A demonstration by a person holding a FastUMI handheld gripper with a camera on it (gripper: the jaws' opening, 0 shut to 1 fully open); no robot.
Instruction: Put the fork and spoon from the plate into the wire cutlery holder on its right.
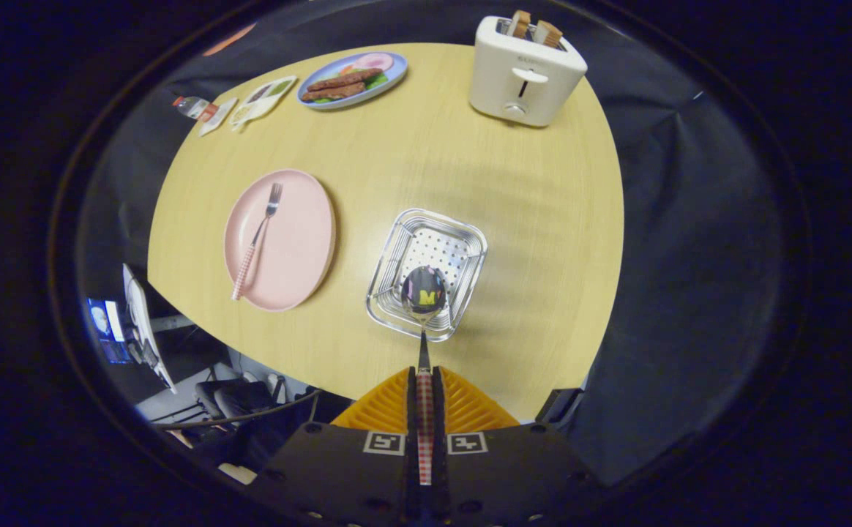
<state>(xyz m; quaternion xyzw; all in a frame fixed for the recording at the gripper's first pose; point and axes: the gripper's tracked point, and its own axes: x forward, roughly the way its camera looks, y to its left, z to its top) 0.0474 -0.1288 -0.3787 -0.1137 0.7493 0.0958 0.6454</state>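
Observation:
My gripper is shut on the spoon's checked red-and-white handle, which runs between the two fingers. The spoon's shiny bowl sticks out ahead of the fingertips and hangs over the near part of the wire cutlery holder, a square metal basket with a perforated bottom. To the holder's left lies the pink plate. The fork, with the same checked handle, rests on the plate, tines pointing away from me.
A white toaster with two bread slices stands at the far right of the round wooden table. A blue plate of sausages and some sachets lie at the far left. The table's near edge is just under my fingers.

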